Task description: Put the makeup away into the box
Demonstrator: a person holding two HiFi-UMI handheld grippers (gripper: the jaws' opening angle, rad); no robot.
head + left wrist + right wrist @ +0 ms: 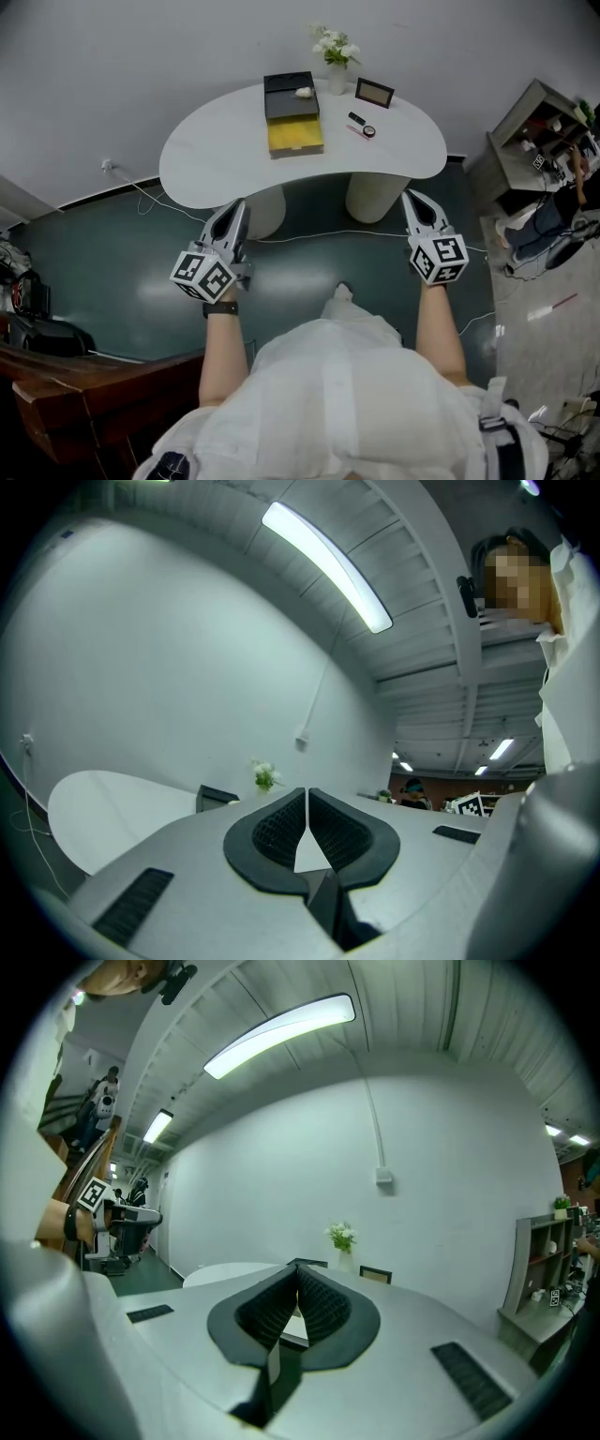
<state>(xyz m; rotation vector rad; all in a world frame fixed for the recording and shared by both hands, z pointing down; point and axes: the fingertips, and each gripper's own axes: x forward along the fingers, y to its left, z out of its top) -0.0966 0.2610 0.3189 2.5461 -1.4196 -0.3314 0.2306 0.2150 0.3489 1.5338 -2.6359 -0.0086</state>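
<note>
- left gripper (pixel 238 208): jaws clenched, empty, short of the bench (pixel 206 159)
- right gripper (pixel 411 199): jaws clenched, empty
- box (pixel 294 137): open, on bench
- makeup (pixel 362 126): loose on bench, just right of box, near picture frame (pixel 374 92)

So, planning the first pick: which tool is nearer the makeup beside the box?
Right. The right tool is short of the table, slightly right of the makeup; the left tool is farther, left of the box.
</note>
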